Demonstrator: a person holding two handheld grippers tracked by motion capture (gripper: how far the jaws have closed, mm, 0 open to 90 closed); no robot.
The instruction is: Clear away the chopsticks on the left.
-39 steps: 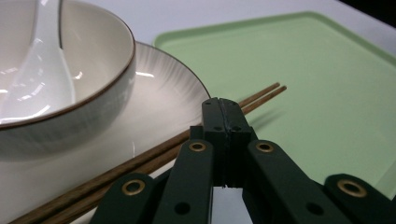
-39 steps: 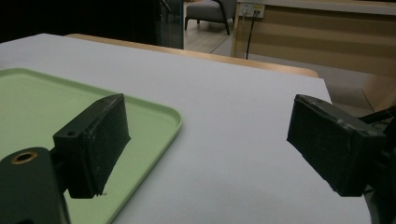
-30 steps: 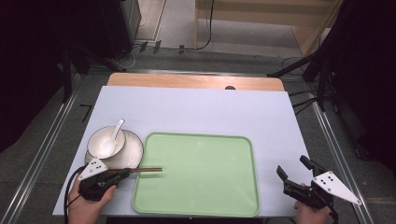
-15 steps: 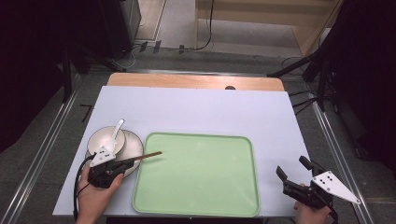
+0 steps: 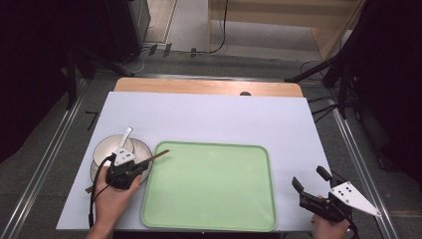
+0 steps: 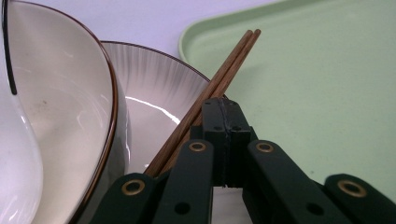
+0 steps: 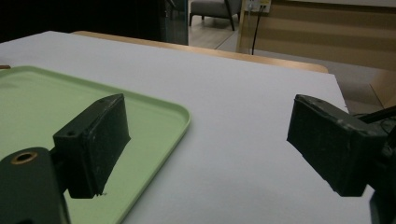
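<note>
A pair of brown wooden chopsticks slants from the plate to the green tray's left edge. My left gripper is shut on them over the plate. In the left gripper view the shut jaws sit beside the chopsticks, whose tips point over the tray. A cream bowl with a white spoon stands on the plate. My right gripper is open and holds nothing at the table's front right corner. Between its jaws lies bare table.
The white table stretches bare behind the tray, with a wooden strip at its far edge. The tray's corner lies just left of my right gripper. Dark stands and cables sit on the floor beyond.
My left gripper has moved forward and right over the plate, carrying the chopsticks, which have swung from level to a slant with tips at the tray. The right gripper has stayed put.
</note>
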